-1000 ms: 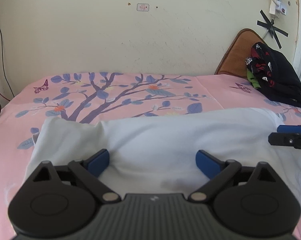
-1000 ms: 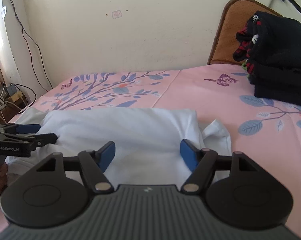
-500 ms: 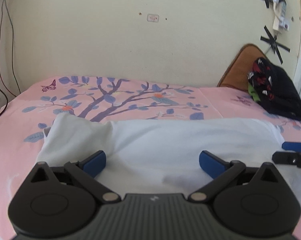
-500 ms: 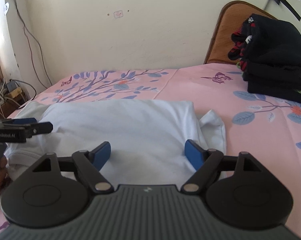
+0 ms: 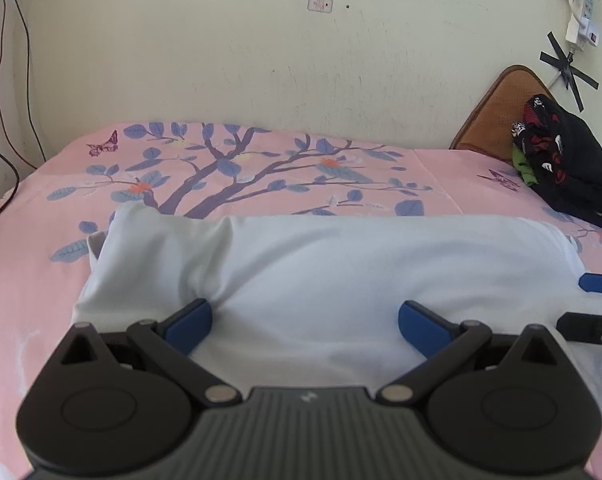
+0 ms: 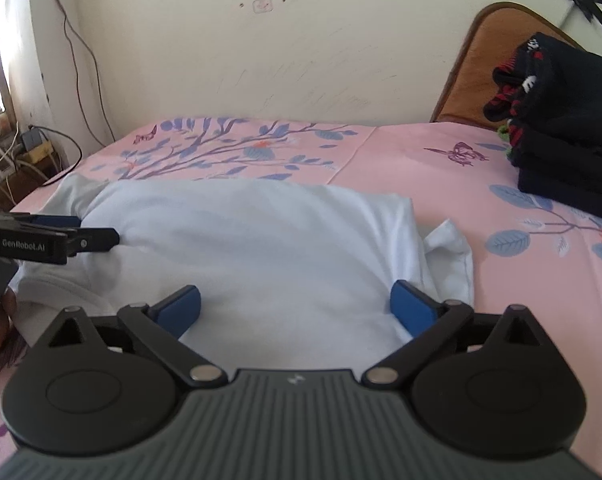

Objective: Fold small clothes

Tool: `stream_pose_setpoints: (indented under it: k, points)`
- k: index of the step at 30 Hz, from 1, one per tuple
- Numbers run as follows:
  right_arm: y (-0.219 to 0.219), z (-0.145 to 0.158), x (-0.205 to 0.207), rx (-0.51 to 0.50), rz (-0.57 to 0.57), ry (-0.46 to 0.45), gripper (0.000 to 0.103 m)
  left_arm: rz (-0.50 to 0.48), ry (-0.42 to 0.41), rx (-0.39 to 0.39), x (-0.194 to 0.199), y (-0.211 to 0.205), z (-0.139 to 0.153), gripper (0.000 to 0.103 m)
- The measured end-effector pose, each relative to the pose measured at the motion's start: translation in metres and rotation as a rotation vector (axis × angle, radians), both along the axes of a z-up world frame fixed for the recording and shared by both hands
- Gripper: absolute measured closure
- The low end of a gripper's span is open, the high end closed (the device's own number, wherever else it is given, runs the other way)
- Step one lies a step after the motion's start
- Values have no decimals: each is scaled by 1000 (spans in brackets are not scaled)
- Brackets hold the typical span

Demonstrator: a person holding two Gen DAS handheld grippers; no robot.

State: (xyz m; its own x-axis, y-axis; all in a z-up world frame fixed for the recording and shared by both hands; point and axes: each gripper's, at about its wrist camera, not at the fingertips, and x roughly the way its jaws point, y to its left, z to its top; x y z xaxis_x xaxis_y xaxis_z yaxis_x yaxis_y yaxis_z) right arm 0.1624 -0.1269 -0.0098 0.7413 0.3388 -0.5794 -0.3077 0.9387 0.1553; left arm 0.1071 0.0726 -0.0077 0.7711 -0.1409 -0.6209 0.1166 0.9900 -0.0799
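Your pale white cotton shirt (image 5: 341, 272) lies on the pink floral bedsheet (image 5: 261, 168), already folded into a long band, so cross folds remain before it joins the dark folded clothes pile (image 5: 565, 160) at two o'clock. Both your left gripper (image 5: 304, 318) and right gripper (image 6: 297, 306) hover over it with fingers spread wide, holding nothing. Only the right view shows the loose sleeve (image 6: 449, 256) sticking out at three o'clock.

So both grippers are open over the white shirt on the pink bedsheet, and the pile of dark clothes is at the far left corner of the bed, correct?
Not quite. The pile of dark clothes sits at the far right corner, by the brown headboard, as the left wrist view shows. The rest holds: left gripper and right gripper are open over the white shirt on the pink bedsheet.
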Motion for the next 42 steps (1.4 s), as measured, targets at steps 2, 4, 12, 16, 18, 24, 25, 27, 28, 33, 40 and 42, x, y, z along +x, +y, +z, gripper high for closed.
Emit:
stream_pose_setpoints:
  k: [2, 4, 12, 16, 18, 24, 25, 27, 28, 33, 40, 42]
  points:
    - [-3, 0, 1, 13, 3, 1, 0, -4, 3, 2, -1, 0, 0, 0]
    - [-6, 0, 0, 35, 1, 1, 0, -8, 6, 19, -2, -2, 0, 0]
    - [-31, 0, -24, 71, -115, -35, 54, 5, -28, 8, -13, 4, 4, 0]
    - [-45, -2, -30, 137, -148, -23, 66, 28, -43, -40, -15, 13, 6, 0]
    - [-44, -2, -31, 133, -148, -27, 66, 30, -46, -57, -16, 15, 6, 0]
    - [-50, -3, -33, 187, -135, -30, 60, 33, -42, -43, -15, 14, 5, 0]
    - [-51, -3, -33, 191, -135, -29, 60, 34, -40, -38, -14, 13, 5, 0]
    - [-49, -3, -33, 186, -133, -31, 58, 35, -37, -30, -13, 12, 4, 0]
    - [-49, -3, -33, 183, -131, -32, 56, 36, -36, -27, -13, 11, 4, 0]
    - [-48, -2, -33, 178, -120, -37, 53, 39, -11, 1, -8, 7, 3, 0]
    - [-48, -2, -34, 182, -118, -41, 53, 40, 8, 55, -5, 0, 0, 0]
    - [-50, 0, -37, 187, -121, -56, 53, 36, -6, 34, -8, 3, 1, 0]
